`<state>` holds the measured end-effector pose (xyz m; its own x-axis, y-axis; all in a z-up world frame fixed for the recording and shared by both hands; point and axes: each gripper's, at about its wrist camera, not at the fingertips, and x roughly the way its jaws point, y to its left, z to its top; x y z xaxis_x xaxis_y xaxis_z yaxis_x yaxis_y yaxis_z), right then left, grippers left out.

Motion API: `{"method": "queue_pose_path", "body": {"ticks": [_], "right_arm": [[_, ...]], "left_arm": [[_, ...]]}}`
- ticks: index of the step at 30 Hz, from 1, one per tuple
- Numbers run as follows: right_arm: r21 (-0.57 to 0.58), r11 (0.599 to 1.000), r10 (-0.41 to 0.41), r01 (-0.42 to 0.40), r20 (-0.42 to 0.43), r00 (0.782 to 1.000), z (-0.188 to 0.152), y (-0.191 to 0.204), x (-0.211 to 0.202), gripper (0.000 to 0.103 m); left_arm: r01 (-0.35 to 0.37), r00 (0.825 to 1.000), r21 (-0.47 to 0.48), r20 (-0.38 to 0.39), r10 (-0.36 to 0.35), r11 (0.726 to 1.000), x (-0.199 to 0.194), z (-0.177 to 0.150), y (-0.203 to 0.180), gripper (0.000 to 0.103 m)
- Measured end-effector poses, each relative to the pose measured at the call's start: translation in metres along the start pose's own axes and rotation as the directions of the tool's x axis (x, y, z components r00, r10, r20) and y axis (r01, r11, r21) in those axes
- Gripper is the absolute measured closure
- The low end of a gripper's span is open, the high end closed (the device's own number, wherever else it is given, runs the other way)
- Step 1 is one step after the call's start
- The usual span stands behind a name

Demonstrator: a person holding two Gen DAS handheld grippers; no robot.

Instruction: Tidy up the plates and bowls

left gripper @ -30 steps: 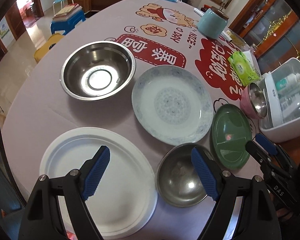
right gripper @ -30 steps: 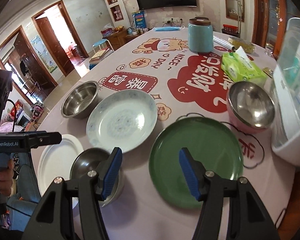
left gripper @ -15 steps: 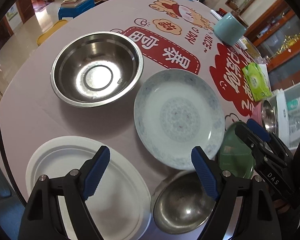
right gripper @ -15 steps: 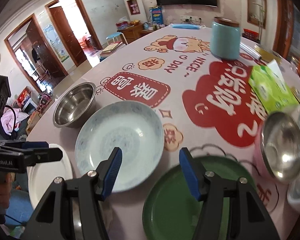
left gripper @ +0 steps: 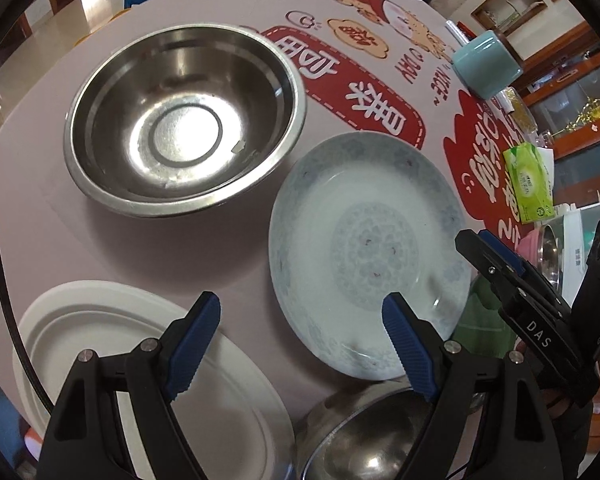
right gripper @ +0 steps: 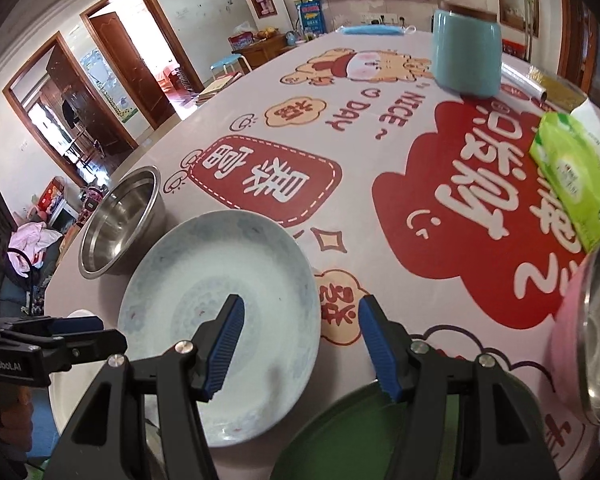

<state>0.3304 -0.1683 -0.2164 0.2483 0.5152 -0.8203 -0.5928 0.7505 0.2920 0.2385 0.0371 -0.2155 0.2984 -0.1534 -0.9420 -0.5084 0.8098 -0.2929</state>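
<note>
Now, from my left wrist, my left gripper (left gripper: 300, 344) hangs spread and empty over the gap between the white plate (left gripper: 100, 344) and the patterned plate (left gripper: 364, 252), with the big steel bowl (left gripper: 184, 116) beyond. From my right wrist, my right gripper (right gripper: 300, 348) is spread, empty, straddling the patterned plate's (right gripper: 204, 288) rim beside the green plate (right gripper: 340, 440).

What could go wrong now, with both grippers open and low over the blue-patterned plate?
Both the left gripper and the right gripper hang near the plate, so they may collide. The plate's rim sits close to the green plate and the large steel bowl; lifting it carelessly could knock either.
</note>
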Motion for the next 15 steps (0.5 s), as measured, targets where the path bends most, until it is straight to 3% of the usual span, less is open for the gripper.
{"method": "queue_pose_path", "body": {"ticks": [6, 15], "right_arm": [[0.021, 1.0, 0.017, -0.016, -0.02, 1.0, 0.0, -0.004, 0.007, 0.045], [0.078, 0.994, 0.083, -0.078, -0.061, 0.995, -0.002, -0.011, 0.015, 0.075]], "left_arm": [[0.008, 0.999, -0.027, -0.035, -0.009, 1.0, 0.015, -0.001, 0.006, 0.027], [0.019, 0.999, -0.035, -0.04, -0.021, 0.999, 0.022, 0.001, 0.003, 0.041]]}}
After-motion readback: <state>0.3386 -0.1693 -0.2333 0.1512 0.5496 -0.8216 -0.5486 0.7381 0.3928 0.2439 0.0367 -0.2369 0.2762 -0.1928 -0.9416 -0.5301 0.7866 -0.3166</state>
